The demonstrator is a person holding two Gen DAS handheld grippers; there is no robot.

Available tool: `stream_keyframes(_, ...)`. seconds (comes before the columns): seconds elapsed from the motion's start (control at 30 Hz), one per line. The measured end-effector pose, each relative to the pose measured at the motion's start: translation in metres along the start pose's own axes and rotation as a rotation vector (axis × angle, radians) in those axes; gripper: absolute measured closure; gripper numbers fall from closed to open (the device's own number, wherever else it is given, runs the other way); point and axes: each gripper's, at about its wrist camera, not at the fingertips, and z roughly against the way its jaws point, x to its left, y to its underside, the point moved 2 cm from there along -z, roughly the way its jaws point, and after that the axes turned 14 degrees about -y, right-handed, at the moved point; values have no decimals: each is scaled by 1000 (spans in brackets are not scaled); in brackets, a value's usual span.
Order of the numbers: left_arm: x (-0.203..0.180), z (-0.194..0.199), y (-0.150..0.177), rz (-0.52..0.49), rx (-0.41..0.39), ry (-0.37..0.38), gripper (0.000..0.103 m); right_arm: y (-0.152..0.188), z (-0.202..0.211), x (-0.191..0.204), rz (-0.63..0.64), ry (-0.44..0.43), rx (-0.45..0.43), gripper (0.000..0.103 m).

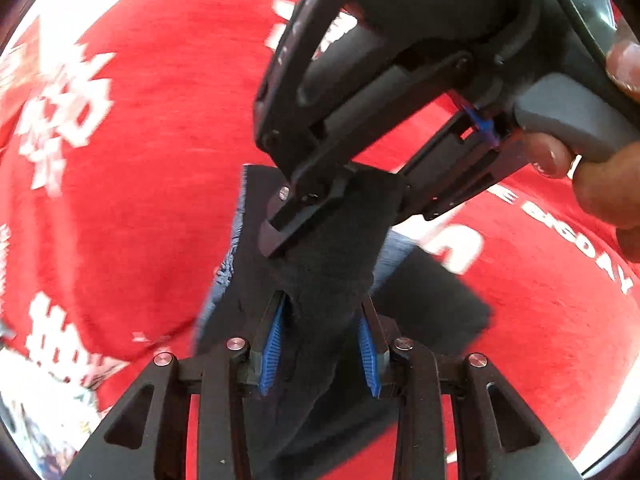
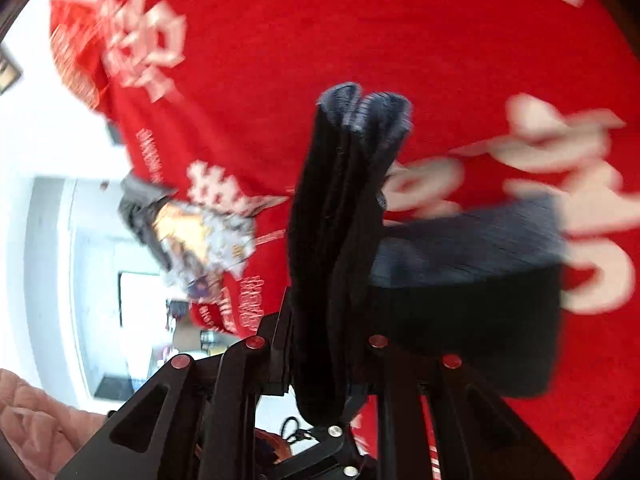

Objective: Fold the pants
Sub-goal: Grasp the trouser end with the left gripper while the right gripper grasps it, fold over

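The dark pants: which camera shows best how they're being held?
The left wrist view: the pants sit between the left gripper and the right gripper pinching higher up. The right wrist view shows only the bunched cloth close.

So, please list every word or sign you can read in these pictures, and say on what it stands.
"BIGDAY": white print on the red cloth, right side of the left wrist view; the letters before it are cut off.
Large white characters on the same cloth, both views: blurred, unreadable.
Small print lines, right wrist view: too blurred.
Pants: no text visible.
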Motion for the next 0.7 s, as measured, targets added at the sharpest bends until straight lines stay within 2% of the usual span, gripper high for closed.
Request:
stream_keyframes(0.1,-44,-16,8,-55,83,51,69,14,22,-61,-104,34,-5,83)
stream_keyframes(0.2,-59,-25,20,-114,125,46,66,27,22,-98,-159,66,15,83)
stream_keyframes(0.27,-50,-24,23,-121,150,58,52,30,24,-108,-188,54,9,78)
stream_keyframes(0.3,-46,-24,23,-111,166,74,41,31,26,-107,-191,59,7,78)
stream_keyframes(0.33,-32,-22,25,-80,196,98,36,32,28,-107,-192,76,8,77)
stream_keyframes(0.4,-11,-20,28,-41,232,119,34,32,33,-103,-193,123,28,73)
stream_keyframes(0.47,25,-21,32,38,293,111,34,29,42,-95,-161,219,46,67)
stream_keyframes(0.5,41,-26,36,80,323,103,32,30,45,-91,-141,254,53,67)
stream_keyframes(0.53,59,-32,39,137,362,93,23,27,49,-86,-123,274,51,67)
stream_keyframes(0.63,126,-66,63,349,472,38,21,9,56,-68,-82,274,-1,65)
stream_keyframes(0.7,146,-84,78,438,526,9,21,-12,50,-61,-48,283,-16,58)
